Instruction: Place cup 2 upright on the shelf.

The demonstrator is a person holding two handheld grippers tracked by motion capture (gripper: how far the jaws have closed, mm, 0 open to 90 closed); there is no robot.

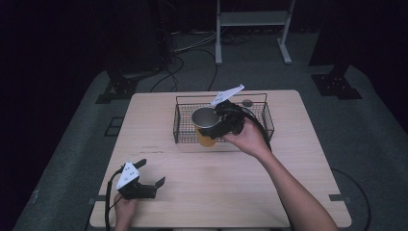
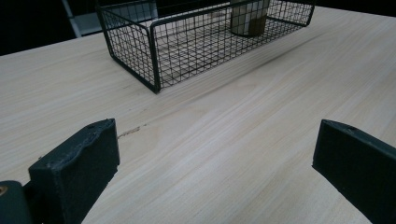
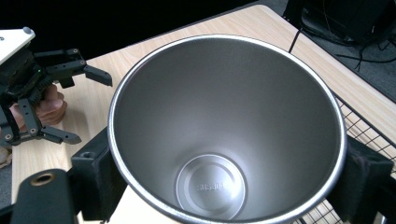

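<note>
Wood table (image 1: 211,183) w/ wire basket (image 1: 185,126): right gripper (image 1: 217,124) clamps steel cup (image 1: 206,126) at rim, inside basket; left gripper (image 1: 153,174) wide open, empty.

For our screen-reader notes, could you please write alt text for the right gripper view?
The right gripper clamps a steel cup between its black jaws, seen from above into its bare inside. Behind it lies the wooden table, the left gripper open in a hand, and a wire basket at right.
</note>
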